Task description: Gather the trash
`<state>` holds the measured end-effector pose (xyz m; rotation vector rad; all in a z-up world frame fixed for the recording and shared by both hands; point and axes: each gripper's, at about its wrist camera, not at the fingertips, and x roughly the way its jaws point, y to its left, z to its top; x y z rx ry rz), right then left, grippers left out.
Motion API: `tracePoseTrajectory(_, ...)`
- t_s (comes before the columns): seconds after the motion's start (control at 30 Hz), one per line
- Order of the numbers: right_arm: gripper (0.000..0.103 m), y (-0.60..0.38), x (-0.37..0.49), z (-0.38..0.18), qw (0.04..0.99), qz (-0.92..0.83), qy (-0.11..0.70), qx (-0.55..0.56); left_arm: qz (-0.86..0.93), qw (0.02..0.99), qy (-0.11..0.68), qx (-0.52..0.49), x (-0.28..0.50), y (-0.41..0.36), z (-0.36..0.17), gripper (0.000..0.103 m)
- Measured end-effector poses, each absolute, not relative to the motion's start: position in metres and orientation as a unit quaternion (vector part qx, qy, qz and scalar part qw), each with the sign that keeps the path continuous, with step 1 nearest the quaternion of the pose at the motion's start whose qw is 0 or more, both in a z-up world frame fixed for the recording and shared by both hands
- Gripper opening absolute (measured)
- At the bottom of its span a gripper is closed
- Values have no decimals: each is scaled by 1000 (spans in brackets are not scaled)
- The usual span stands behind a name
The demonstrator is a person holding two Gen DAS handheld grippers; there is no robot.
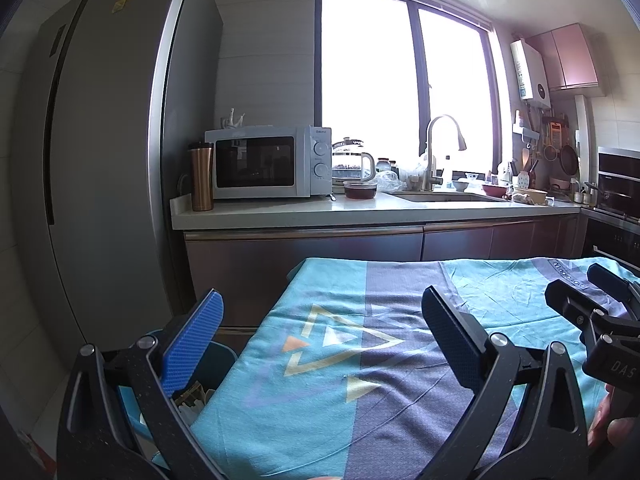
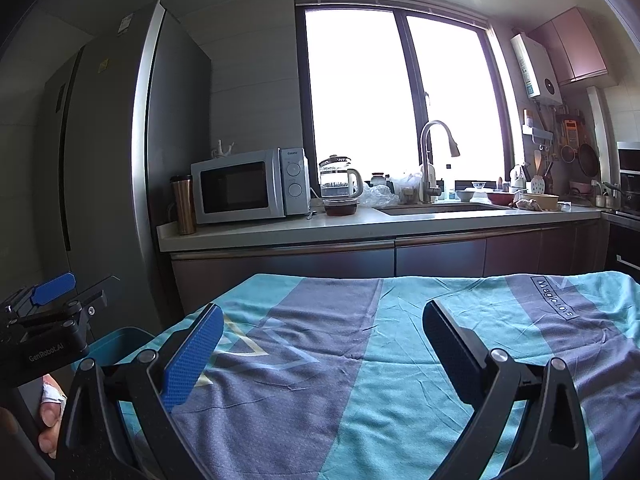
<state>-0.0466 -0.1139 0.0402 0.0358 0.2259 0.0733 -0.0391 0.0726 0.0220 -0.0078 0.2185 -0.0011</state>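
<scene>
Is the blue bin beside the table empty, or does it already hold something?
Not empty. The left wrist view shows the bin holding pale and brownish scraps behind the gripper's finger; what they are, cannot tell.

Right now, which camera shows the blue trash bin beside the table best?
The left wrist view. There the blue trash bin is close, just behind the left tongs' blue pad, and some trash inside is visible. The right wrist view shows only part of its rim, further away, with the contents hidden.
</scene>
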Motion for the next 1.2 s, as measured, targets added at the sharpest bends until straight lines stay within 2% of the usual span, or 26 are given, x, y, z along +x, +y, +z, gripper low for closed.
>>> tracePoseTrajectory(1.2,96,-116,-49,40,993,29,116,26,-3,993,116,0,-33,68,17,98)
